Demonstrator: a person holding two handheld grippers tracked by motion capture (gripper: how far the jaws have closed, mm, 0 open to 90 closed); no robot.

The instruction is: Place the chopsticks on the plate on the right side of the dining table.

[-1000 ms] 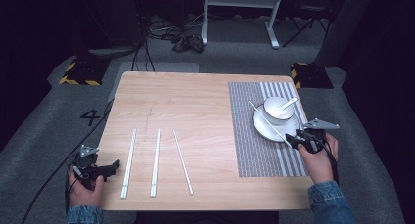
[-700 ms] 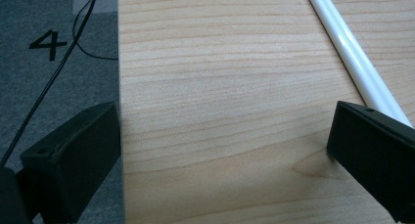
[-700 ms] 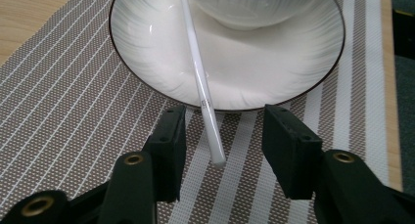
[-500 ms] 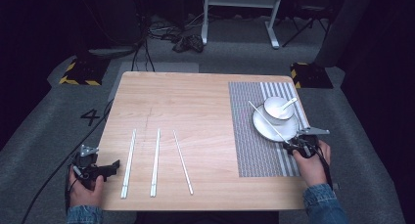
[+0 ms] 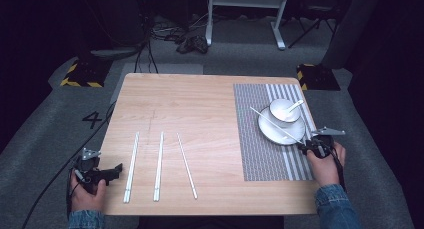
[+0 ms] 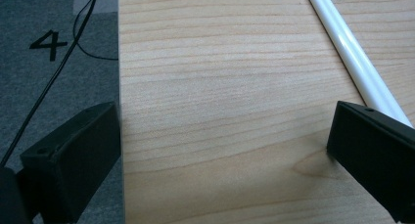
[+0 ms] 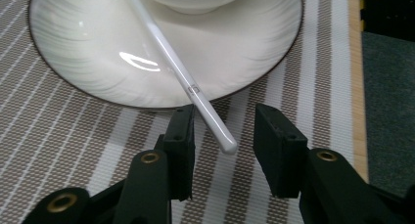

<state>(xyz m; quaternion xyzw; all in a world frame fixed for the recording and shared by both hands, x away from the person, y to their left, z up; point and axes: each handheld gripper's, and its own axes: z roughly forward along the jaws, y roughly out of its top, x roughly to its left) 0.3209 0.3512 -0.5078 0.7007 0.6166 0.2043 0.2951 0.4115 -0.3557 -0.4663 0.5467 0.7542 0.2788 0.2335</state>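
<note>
A white chopstick (image 5: 277, 125) (image 7: 181, 72) lies slanted across a white plate (image 5: 272, 134) (image 7: 98, 38) that carries a bowl (image 5: 284, 111) with a spoon (image 5: 294, 106). My right gripper (image 5: 305, 147) (image 7: 224, 114) sits at the plate's near right rim. It is open, and the chopstick's near end lies in the gap between the jaws without being clamped. Three more white chopsticks (image 5: 159, 164) lie side by side at the front left. My left gripper (image 5: 118, 170) (image 6: 225, 116) rests open at the table's left edge, with the leftmost chopstick (image 6: 352, 57) beside its right jaw.
The plate stands on a striped placemat (image 5: 255, 154) (image 7: 49, 136) covering the table's right side. The wooden table (image 5: 190, 104) is bare in the middle. Grey floor with a painted number 4 (image 5: 95, 120) and a cable lies to the left.
My right gripper has drawn back slightly toward the table's near edge. The chopstick stays across the plate. The left gripper has not moved.
</note>
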